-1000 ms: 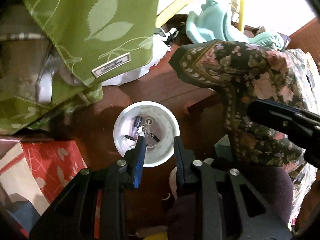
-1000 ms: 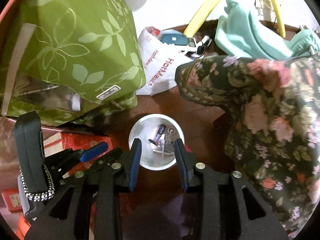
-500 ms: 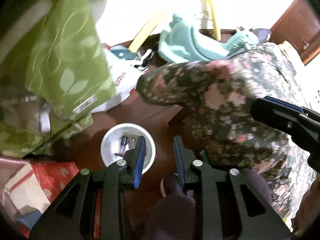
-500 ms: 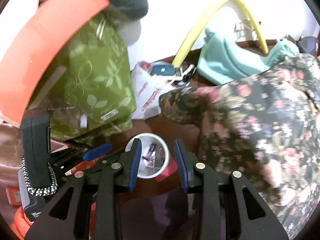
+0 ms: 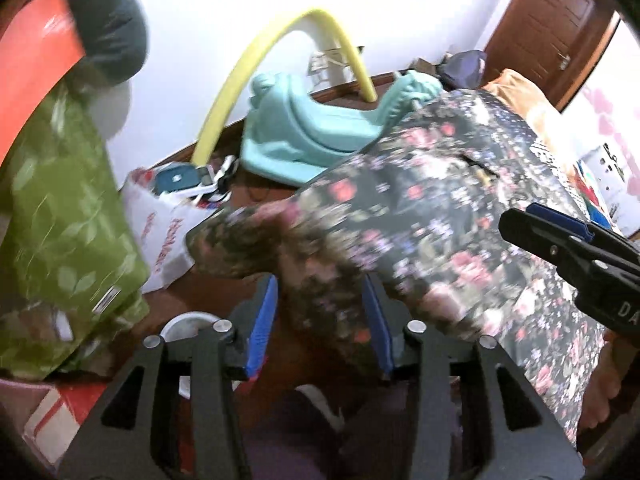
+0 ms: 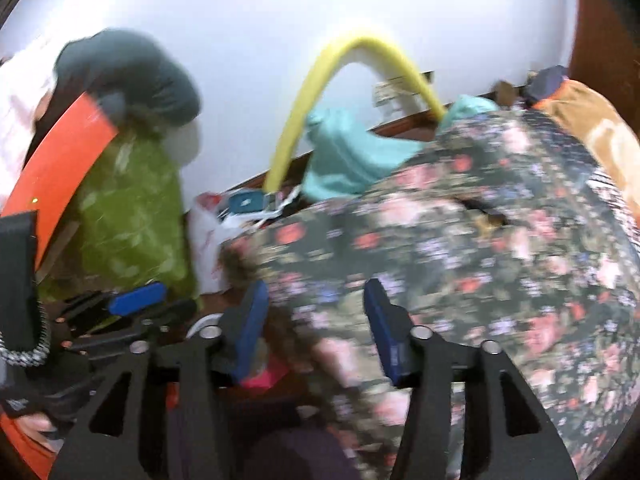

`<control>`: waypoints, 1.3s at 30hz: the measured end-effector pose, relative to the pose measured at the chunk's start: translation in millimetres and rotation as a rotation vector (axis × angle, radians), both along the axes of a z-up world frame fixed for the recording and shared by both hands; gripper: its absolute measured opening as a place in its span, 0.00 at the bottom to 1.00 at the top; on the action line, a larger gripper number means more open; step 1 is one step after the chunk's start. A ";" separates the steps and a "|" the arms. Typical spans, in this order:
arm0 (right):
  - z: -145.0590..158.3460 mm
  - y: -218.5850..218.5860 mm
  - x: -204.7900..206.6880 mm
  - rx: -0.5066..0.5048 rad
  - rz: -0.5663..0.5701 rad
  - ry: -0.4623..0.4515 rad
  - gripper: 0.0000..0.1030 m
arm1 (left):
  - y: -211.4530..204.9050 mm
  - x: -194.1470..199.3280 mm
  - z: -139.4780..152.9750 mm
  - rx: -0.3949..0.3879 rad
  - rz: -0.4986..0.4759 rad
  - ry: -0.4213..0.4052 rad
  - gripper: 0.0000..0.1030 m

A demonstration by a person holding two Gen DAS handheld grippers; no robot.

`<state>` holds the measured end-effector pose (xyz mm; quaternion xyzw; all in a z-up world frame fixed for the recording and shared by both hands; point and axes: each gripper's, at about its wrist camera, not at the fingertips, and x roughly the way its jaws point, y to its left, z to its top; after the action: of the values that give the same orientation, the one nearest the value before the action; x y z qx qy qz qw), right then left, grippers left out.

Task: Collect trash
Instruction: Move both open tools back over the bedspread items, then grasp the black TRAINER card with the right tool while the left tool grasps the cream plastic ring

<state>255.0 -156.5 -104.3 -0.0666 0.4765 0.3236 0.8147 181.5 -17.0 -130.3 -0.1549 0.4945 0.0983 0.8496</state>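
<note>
Both cams have swung up off the white cup point(image 5: 188, 322); now it's low-left, mostly hidden. Both jaws released, empty. Cup's light, thin-walled; I'd pinch the rim gently.

Dark wooden floor point(image 5: 224, 292) carries white cup point(image 5: 188, 322), seemingly a plastic bag point(image 5: 160, 220).

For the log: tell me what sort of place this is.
Most likely a cluttered bedroom in a home. A floral quilt covers what looks like a bed, a wooden door stands in the corner, and a teal child's rocker and a white shopping bag lie on the wooden floor.
</note>
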 end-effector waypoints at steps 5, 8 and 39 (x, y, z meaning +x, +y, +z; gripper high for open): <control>-5.2 -43.7 37.0 -0.016 -0.068 -0.008 0.49 | -23.3 36.3 1.4 -0.002 -0.031 -0.003 0.54; -12.0 -63.0 60.4 -0.017 -0.103 0.006 0.49 | -31.5 59.5 -1.5 -0.014 -0.045 -0.008 0.54; -100.8 -93.1 199.1 0.083 -0.077 0.244 0.23 | -79.1 195.6 -47.9 -0.010 -0.214 0.021 0.54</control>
<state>454.1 -249.5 -205.1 0.0251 0.5604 0.3172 0.7647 377.1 -96.0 -178.2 -0.1045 0.5177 0.0061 0.8492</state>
